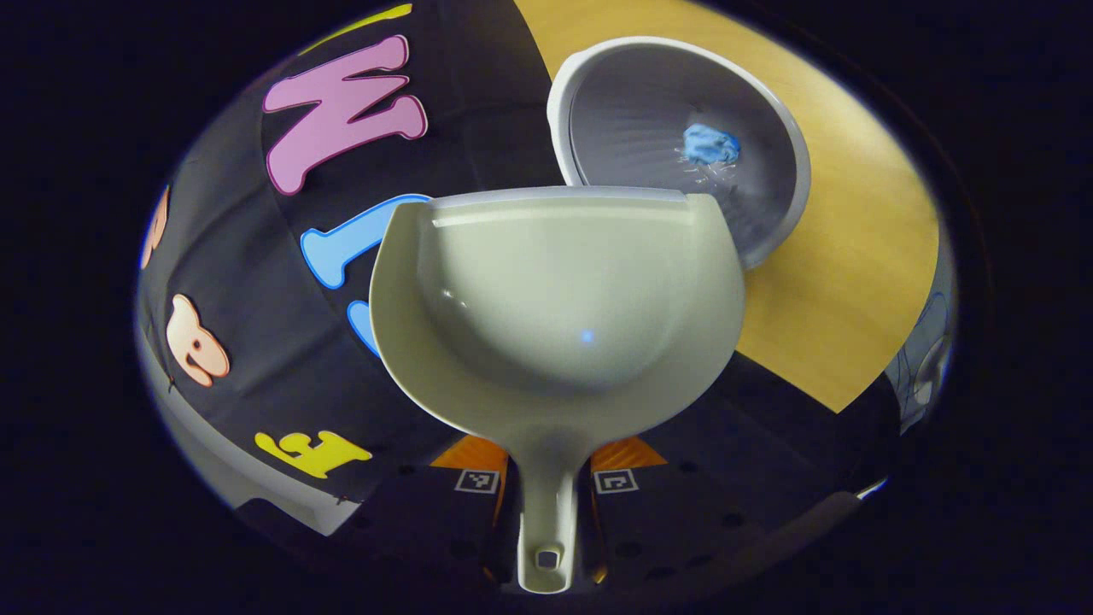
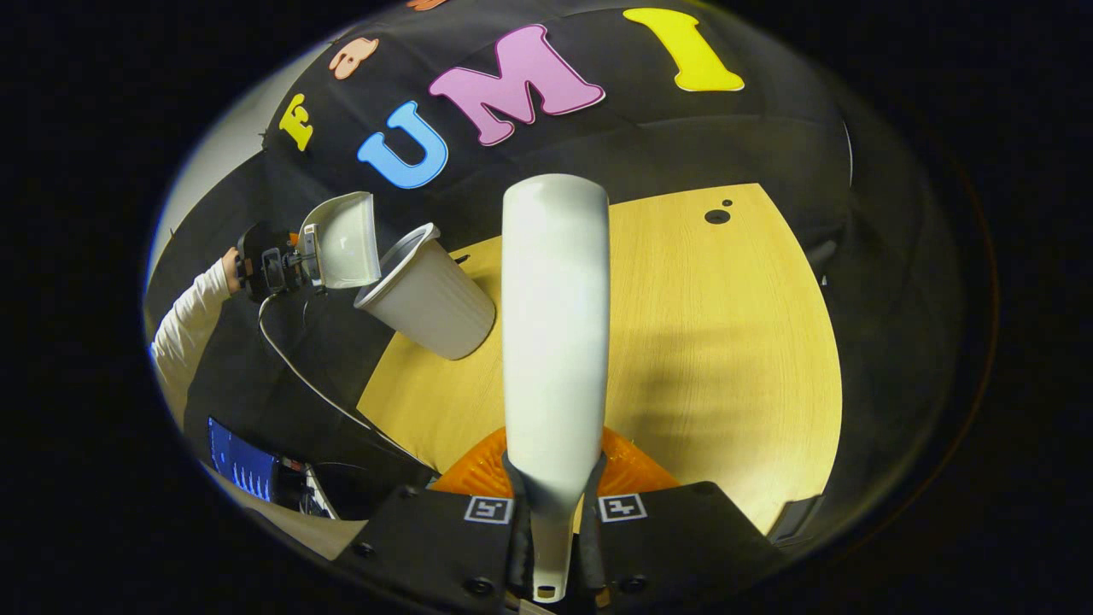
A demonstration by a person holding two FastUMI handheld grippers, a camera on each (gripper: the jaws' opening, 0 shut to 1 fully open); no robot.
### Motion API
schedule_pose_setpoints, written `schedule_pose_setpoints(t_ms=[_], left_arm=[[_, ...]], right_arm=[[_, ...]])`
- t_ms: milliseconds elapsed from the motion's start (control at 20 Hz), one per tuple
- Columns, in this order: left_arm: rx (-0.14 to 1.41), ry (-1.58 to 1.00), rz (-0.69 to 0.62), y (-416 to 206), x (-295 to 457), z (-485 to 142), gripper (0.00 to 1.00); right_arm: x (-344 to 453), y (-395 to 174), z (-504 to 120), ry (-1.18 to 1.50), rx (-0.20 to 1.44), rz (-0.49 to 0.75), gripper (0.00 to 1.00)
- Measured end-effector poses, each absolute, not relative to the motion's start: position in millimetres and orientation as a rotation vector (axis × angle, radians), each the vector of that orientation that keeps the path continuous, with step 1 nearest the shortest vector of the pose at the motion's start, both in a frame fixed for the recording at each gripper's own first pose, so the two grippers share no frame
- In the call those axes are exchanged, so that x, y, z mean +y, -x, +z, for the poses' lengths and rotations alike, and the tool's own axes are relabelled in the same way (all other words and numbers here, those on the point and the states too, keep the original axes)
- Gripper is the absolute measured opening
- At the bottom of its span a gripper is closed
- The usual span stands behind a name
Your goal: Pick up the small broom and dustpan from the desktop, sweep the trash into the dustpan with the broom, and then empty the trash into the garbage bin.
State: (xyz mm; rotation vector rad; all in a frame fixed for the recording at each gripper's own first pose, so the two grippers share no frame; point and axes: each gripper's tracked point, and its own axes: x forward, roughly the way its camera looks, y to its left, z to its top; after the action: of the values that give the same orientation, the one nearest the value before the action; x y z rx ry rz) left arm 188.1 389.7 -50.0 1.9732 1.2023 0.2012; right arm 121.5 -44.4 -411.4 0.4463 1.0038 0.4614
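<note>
Dustpan (image 1: 559,290) mouth toward garbage bin (image 1: 683,128), handle back in left tool (image 1: 546,495).

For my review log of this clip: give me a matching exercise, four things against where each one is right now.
Things:
1. dustpan
2. broom
3. blue trash
4. bin

Places:
a. inside the bin
b. standing on the wooden desk
c. held by its handle in the left tool, at the bin's rim
d. held by its handle in the right tool, above the desk

Pairs: 1-c, 2-d, 3-a, 4-b
</note>
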Motion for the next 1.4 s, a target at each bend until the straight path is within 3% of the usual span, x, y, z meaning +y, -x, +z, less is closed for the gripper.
schedule_pose_setpoints(t_ms=[100, 250, 500, 750, 1000, 1200, 1400], left_arm=[[1.133, -2.040, 0.228, -190.9, 392.8, -45.6, 0.24], [1.035, -1.905, 0.260, -194.2, 389.4, -54.5, 0.24], [0.840, -1.484, 0.244, -205.5, 362.8, -76.4, 0.24], [0.714, -0.962, 0.109, -216.1, 287.9, -106.7, 0.24], [0.833, -0.518, -0.135, -167.2, 169.3, -151.3, 0.24], [0.956, -0.214, -0.235, -132.9, 109.2, -207.9, 0.24], [1.171, 0.012, -0.210, -94.7, 74.8, -294.6, 0.24]], right_arm=[[-43.4, -119.6, -414.8, -0.429, 1.011, 0.460, 0.22], [-43.5, -116.6, -415.5, -0.406, 1.021, 0.462, 0.22], [-39.7, -130.6, -386.8, -0.396, 0.971, 0.470, 0.22], [-40.4, -174.5, -332.0, -0.313, 0.825, 0.451, 0.22], [-47.4, -203.0, -294.7, -0.264, 0.730, 0.377, 0.22], [-58.6, -202.9, -318.9, -0.258, 0.779, 0.319, 0.22], [-62.0, -182.9, -373.9, -0.270, 0.914, 0.274, 0.22]])
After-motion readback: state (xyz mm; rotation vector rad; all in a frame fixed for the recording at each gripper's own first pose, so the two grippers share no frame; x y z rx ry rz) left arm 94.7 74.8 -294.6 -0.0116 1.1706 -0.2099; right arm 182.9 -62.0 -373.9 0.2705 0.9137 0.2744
